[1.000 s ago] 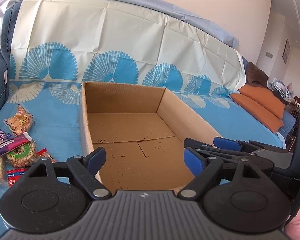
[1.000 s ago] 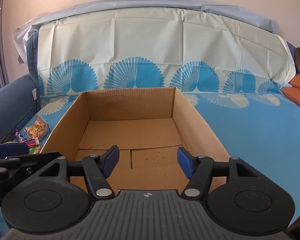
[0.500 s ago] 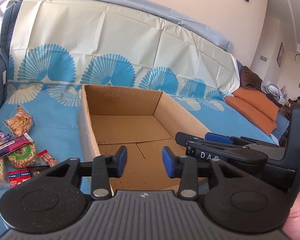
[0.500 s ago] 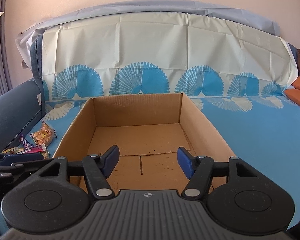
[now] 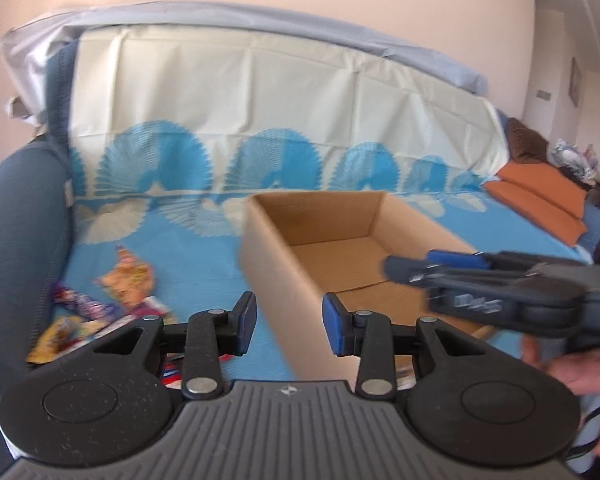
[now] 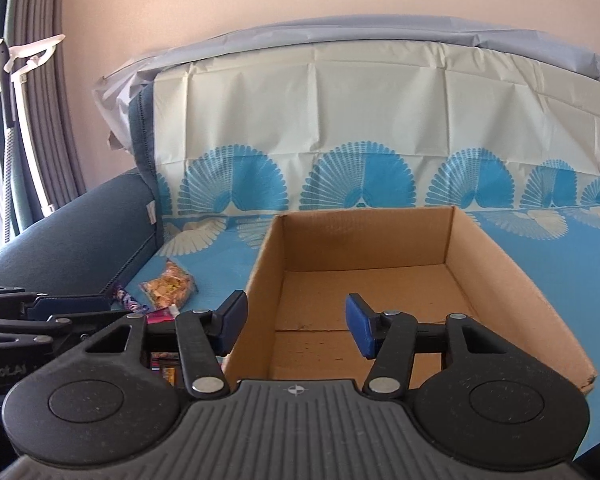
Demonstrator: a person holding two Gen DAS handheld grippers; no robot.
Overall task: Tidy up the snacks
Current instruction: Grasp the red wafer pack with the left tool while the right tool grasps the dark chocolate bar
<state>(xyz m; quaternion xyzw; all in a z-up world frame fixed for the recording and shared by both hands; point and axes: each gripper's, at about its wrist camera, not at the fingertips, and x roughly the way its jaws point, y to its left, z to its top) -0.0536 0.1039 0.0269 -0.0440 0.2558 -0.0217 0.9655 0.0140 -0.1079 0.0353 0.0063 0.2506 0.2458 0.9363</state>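
An open cardboard box (image 5: 276, 276) sits on the blue-patterned sofa cover, its brown floor (image 6: 364, 292) bare. Loose snack packets lie left of it: an orange bag (image 5: 130, 280), a purple bar (image 5: 80, 304) and more, partly hidden behind my left gripper. My left gripper (image 5: 289, 326) hovers over the box's near left corner, jaws partly apart with nothing between them. My right gripper (image 6: 296, 324) hangs over the box's near left wall; its jaws are closing on empty air. The orange bag (image 6: 168, 284) and the left gripper (image 6: 80, 310) show in the right wrist view.
A dark blue sofa armrest (image 5: 16, 232) borders the snacks on the left. The backrest (image 6: 340, 112) rises behind the box. Orange cushions (image 5: 540, 200) lie far right. A hand (image 5: 580, 364) holds the right gripper (image 5: 404, 270) over the box's right side.
Both grippers have swung left, so the box sits further right in each view and more snacks show. The left jaws narrowed from wide apart. The right jaws came in a little.
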